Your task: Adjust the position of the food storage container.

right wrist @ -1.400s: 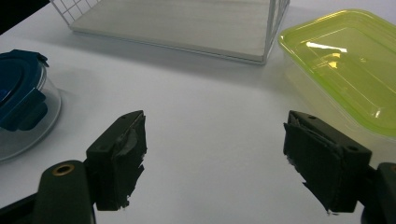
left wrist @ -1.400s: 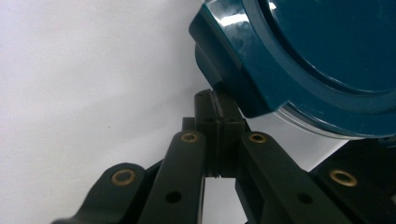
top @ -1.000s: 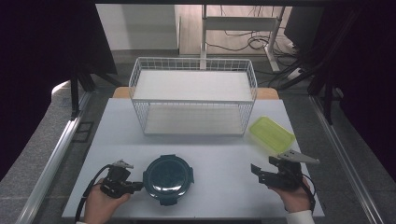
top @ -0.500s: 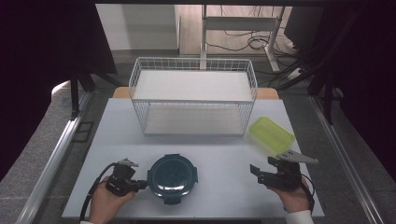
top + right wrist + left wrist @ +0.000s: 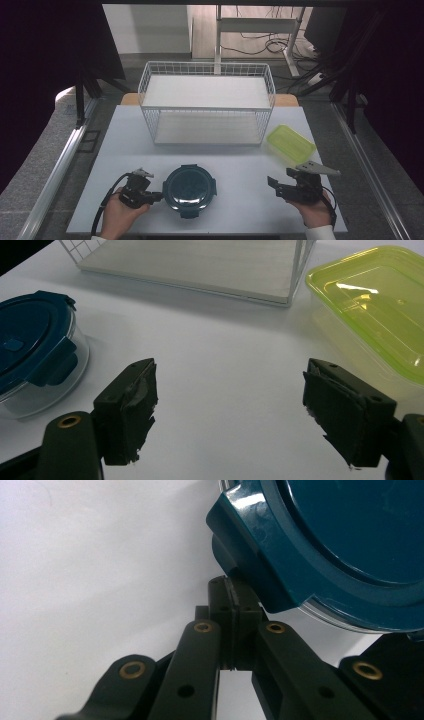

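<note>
The round blue container (image 5: 190, 190), lid clipped on, sits low in the centre of the high view on the white table (image 5: 235, 165), still outside the wire basket (image 5: 207, 102) at the top, so any move into it looks undone. The left gripper (image 5: 156, 196) is clenched, tips touching a lid clip (image 5: 240, 560), holding nothing. The right gripper (image 5: 274, 184) gapes empty at lower right, near the green box (image 5: 291, 144).

Glossy teal plastic lid (image 5: 189, 186) on clear container, white wire basket (image 5: 207, 102) — translucent green plastic box (image 5: 290, 143), matt white table (image 5: 235, 165)
</note>
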Action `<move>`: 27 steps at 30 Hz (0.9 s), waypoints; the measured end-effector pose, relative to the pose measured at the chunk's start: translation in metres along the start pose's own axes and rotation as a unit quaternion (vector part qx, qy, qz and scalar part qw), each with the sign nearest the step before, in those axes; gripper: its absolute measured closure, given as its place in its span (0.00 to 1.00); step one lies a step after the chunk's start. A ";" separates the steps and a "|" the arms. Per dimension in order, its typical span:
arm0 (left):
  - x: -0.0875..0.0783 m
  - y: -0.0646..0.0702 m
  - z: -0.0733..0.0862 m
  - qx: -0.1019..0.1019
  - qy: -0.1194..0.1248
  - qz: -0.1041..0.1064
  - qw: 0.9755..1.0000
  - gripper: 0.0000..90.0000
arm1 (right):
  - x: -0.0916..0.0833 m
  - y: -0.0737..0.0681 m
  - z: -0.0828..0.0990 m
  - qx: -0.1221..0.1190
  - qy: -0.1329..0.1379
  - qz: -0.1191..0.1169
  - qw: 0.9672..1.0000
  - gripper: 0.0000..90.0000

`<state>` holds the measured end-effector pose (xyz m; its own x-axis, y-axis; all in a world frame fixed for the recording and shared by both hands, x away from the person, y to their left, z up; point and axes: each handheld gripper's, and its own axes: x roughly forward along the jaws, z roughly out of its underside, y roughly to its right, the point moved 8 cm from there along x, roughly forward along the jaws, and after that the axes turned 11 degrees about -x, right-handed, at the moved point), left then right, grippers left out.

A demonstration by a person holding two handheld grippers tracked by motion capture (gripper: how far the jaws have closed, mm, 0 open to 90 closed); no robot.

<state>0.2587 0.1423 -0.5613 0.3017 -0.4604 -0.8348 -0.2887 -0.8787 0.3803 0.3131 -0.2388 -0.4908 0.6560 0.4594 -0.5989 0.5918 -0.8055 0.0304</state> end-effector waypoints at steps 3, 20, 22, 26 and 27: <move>0.001 0.002 -0.001 0.008 -0.003 -0.002 1.000 1.00 | 0.000 0.000 0.000 0.001 0.000 0.001 1.000 0.24; 0.010 0.015 -0.008 0.024 -0.002 0.003 1.000 1.00 | 0.000 0.001 0.001 0.002 -0.001 0.001 1.000 0.24; 0.011 0.017 -0.009 0.026 -0.003 0.003 1.000 1.00 | 0.000 0.002 0.001 0.002 -0.001 0.001 1.000 0.24; 0.015 0.022 -0.011 0.032 -0.003 0.004 0.999 1.00 | 0.001 0.001 0.001 0.001 -0.003 0.001 1.000 0.24; 0.015 0.023 -0.012 0.036 -0.006 0.004 0.999 1.00 | 0.001 0.001 0.002 0.000 -0.003 0.000 1.000 0.24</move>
<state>0.2675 0.1141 -0.5606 0.2890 -0.4650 -0.8368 -0.3564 -0.8635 0.3568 0.3138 -0.2396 -0.4929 0.6533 0.4560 -0.6043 0.5909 -0.8061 0.0305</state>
